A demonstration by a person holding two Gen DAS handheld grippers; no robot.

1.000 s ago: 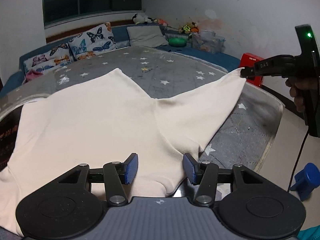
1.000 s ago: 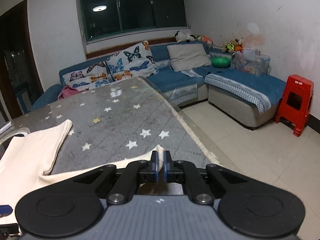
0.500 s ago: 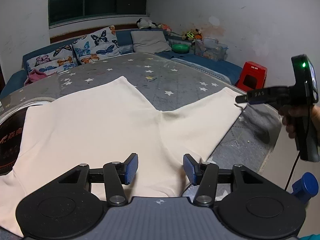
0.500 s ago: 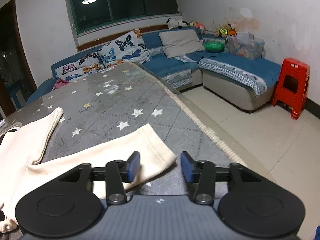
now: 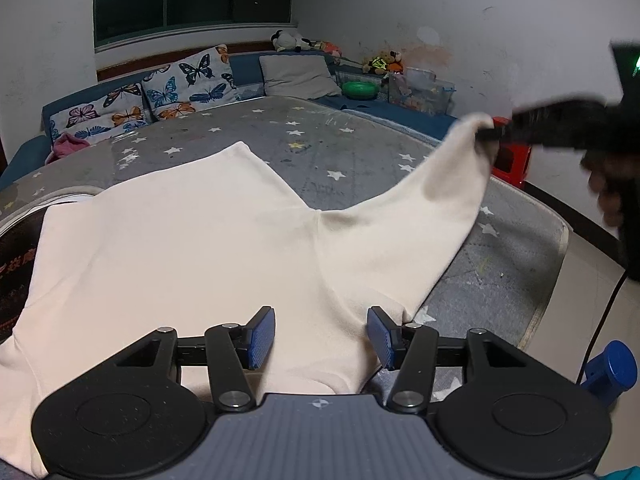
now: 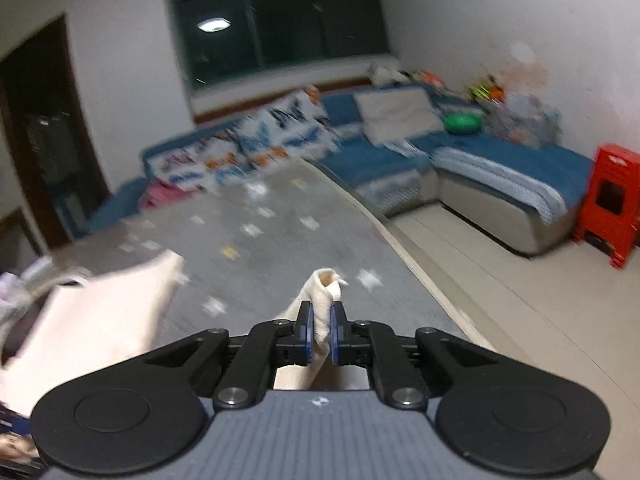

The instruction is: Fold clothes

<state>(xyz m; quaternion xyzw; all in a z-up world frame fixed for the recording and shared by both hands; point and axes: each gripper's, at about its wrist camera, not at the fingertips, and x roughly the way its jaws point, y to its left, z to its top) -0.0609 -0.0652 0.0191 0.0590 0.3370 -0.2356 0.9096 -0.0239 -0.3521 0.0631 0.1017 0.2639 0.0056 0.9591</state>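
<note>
One cream garment (image 5: 208, 236) lies spread on the desk (image 5: 328, 152), which is covered by a grey cloth printed with white stars. From the left wrist view, the far left shows three butterfly-print cushions (image 5: 176, 88) leaning on the blue sofa (image 5: 36, 148), with a pink bundle (image 5: 66, 146) below them. Moving right, the garment's broad body fills the middle of the desk, one leg pointing toward the sofa and the other rising to the right. The left gripper (image 5: 321, 338) hovers over the near hem with its two blue-padded fingers (image 5: 261, 336) spread apart, holding nothing. Further right sit one plain grey cushion (image 5: 298, 76), one green bowl (image 5: 360, 89) and a cluster of soft toys (image 5: 382, 62). At the far right, the right gripper (image 5: 490, 133) lifts the end of the second leg clear of the desk; it is blurred here. In the right wrist view, the right gripper (image 6: 319, 336) has its two fingers closed on that bunched cuff, which pokes up between them. One red stool (image 6: 608, 200) stands on the floor at the right edge.
</note>
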